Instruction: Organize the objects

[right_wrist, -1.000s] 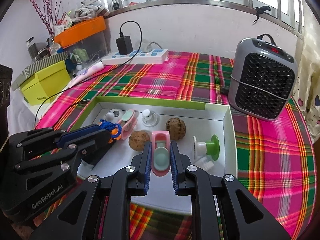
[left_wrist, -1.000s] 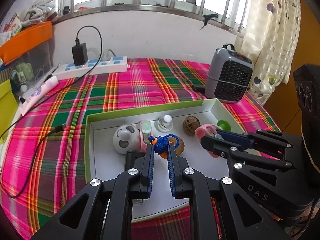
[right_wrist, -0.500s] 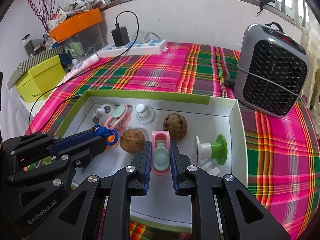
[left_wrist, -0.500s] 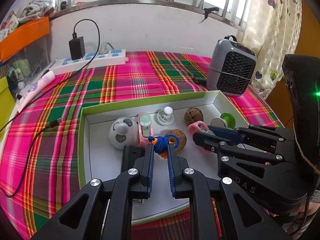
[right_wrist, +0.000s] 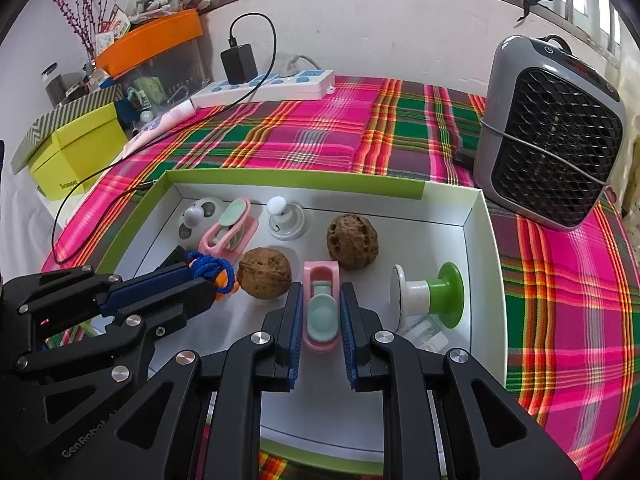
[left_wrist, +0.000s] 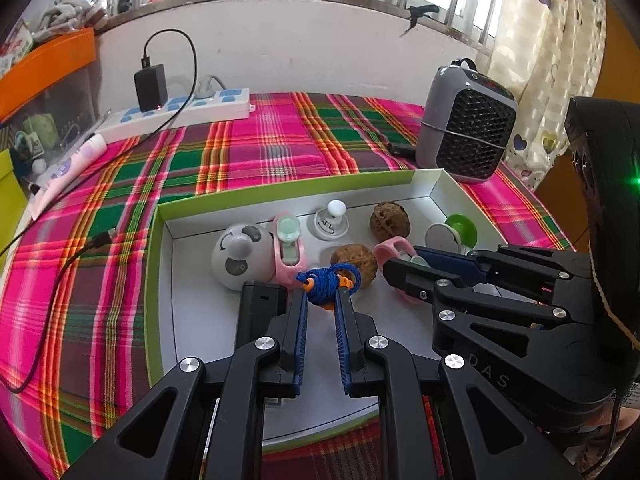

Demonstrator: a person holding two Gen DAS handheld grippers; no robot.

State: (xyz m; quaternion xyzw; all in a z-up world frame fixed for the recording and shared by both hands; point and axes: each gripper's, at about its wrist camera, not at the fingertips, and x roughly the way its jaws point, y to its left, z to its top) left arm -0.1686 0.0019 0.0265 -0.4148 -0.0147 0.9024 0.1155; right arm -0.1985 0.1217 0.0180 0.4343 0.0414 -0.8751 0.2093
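Both tongs loaded over the white, green-rimmed cardboard tray (right_wrist: 476, 240).
Your left gripper (left_wrist: 321, 300) pinches a soft blue-and-orange cord knot (left_wrist: 326, 280): light, squashy. Your right gripper (right_wrist: 320, 308) clamps a stiff pink-and-mint plastic clip (right_wrist: 320, 304) by its flat sides: probably slick, so keep the hold centred.

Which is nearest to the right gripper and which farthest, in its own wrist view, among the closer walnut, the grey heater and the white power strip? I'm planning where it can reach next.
1. Closer walnut: in the tray, just left of the right gripper.
2. Grey heater: beyond the tray, far right.
3. White power strip: by the back wall, left.
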